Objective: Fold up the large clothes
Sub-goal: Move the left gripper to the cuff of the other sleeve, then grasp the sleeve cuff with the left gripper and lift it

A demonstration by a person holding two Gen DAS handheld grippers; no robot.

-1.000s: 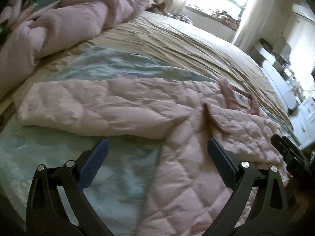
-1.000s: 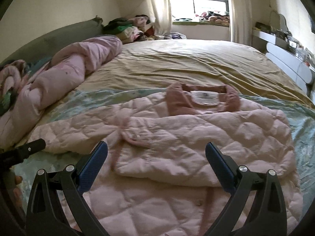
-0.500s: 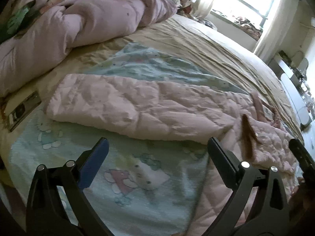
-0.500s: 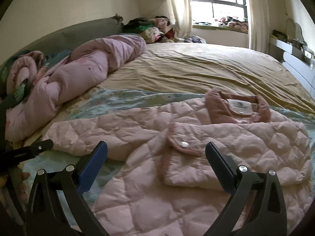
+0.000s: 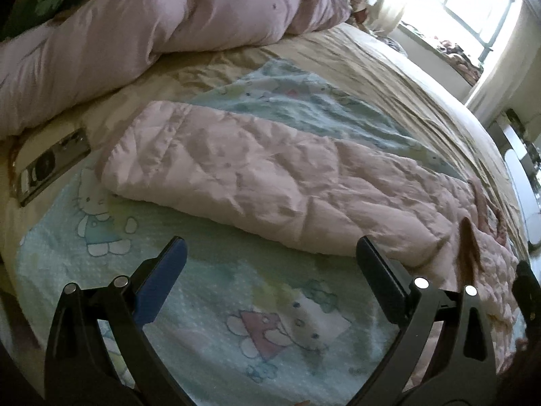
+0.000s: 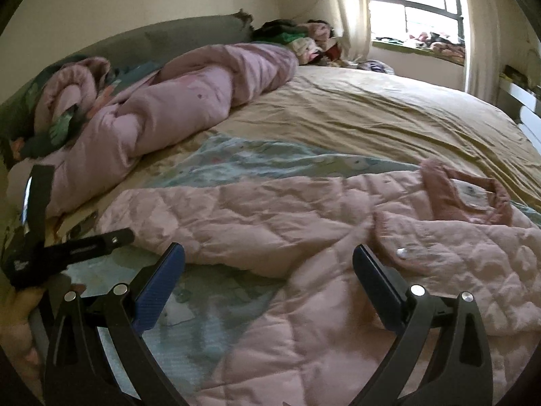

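Pink quilted jacket point(image 6: 389, 237) lies flat on the cartoon-print blanket point(image 5: 216, 304), one sleeve point(image 5: 257, 176) stretched toward the rolled pink duvet point(image 5: 152, 34). Left gripper point(image 5: 270, 270) hovers just short of that sleeve, jaws spread wide, gripping nothing. Right gripper point(image 6: 268, 270) hangs splayed and empty over the jacket's body, whose lower hem is cut off. Beside the sleeve cuff lies a flat dark object point(image 5: 50, 165), hard to identify
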